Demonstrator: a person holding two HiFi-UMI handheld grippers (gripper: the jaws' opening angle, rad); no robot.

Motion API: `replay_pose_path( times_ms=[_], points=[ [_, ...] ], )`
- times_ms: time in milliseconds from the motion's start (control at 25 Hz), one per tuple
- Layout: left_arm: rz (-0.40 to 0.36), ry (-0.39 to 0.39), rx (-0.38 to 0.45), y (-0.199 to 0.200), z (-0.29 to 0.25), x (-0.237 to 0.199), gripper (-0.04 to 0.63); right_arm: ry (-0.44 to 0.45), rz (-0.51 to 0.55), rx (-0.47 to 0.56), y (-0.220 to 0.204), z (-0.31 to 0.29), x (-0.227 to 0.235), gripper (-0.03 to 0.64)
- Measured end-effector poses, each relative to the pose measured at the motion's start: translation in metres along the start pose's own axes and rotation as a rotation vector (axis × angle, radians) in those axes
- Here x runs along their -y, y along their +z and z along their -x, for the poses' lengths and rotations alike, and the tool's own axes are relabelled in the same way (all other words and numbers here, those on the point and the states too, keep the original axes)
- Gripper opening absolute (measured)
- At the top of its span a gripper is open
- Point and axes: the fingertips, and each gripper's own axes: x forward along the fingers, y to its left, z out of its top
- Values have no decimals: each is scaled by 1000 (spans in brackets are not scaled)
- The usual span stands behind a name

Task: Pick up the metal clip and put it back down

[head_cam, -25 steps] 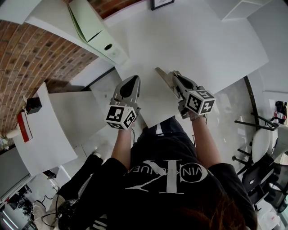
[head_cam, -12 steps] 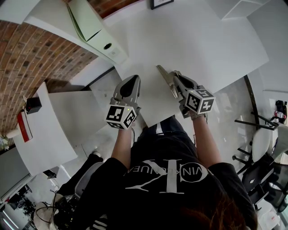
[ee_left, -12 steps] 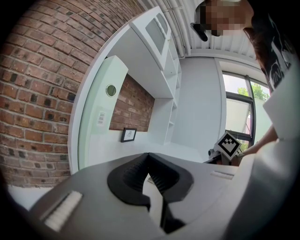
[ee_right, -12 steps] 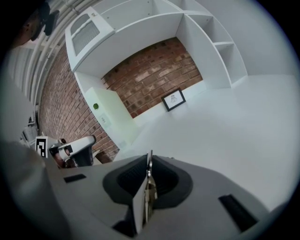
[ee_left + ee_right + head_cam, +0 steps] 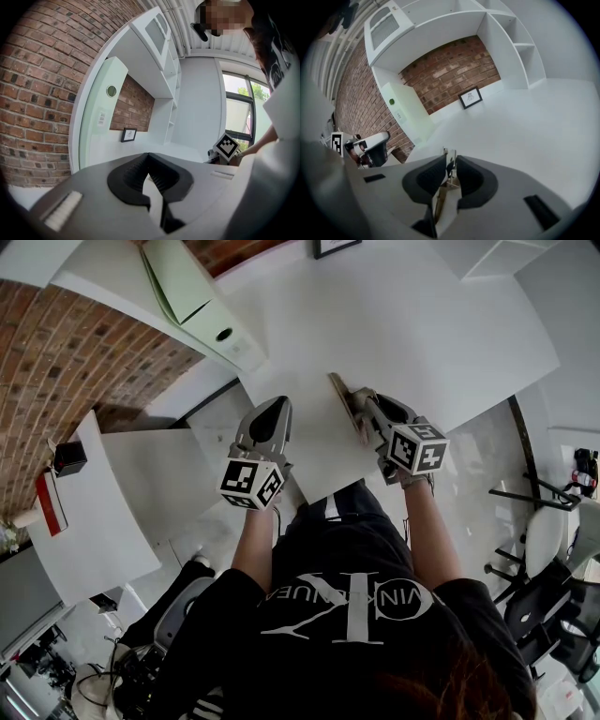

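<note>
In the right gripper view a small metal clip (image 5: 450, 169) stands upright between the dark pads of my right gripper (image 5: 451, 158), which is shut on it above the white table (image 5: 525, 126). The head view shows that right gripper (image 5: 349, 401) over the near part of the table (image 5: 394, 324), but the clip itself cannot be made out there. My left gripper (image 5: 272, 411) hangs beside the table's left front corner. Its jaws (image 5: 148, 155) are shut with nothing between them.
A pale green file box (image 5: 202, 310) lies at the table's far left, by the brick wall (image 5: 66, 343). A small framed picture (image 5: 336, 247) leans at the back. A lower white side desk (image 5: 141, 484) stands to the left, and chairs (image 5: 553, 540) to the right.
My right gripper has edged slightly forward over the table with the clip still in it. The left gripper has stayed where it was.
</note>
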Motion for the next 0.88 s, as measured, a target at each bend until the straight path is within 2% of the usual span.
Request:
replay_pose_path(
  times_ms=[120, 360, 880],
  points=[
    [2, 0, -1, 0, 0, 0, 9, -7, -4, 7, 2, 1, 2, 37],
    [1, -4, 2, 1, 0, 1, 9, -33, -8, 21, 4, 5, 8, 98],
    [-12, -29, 12, 6, -1, 9, 9, -76, 10, 89, 22, 24, 13, 97]
  ],
)
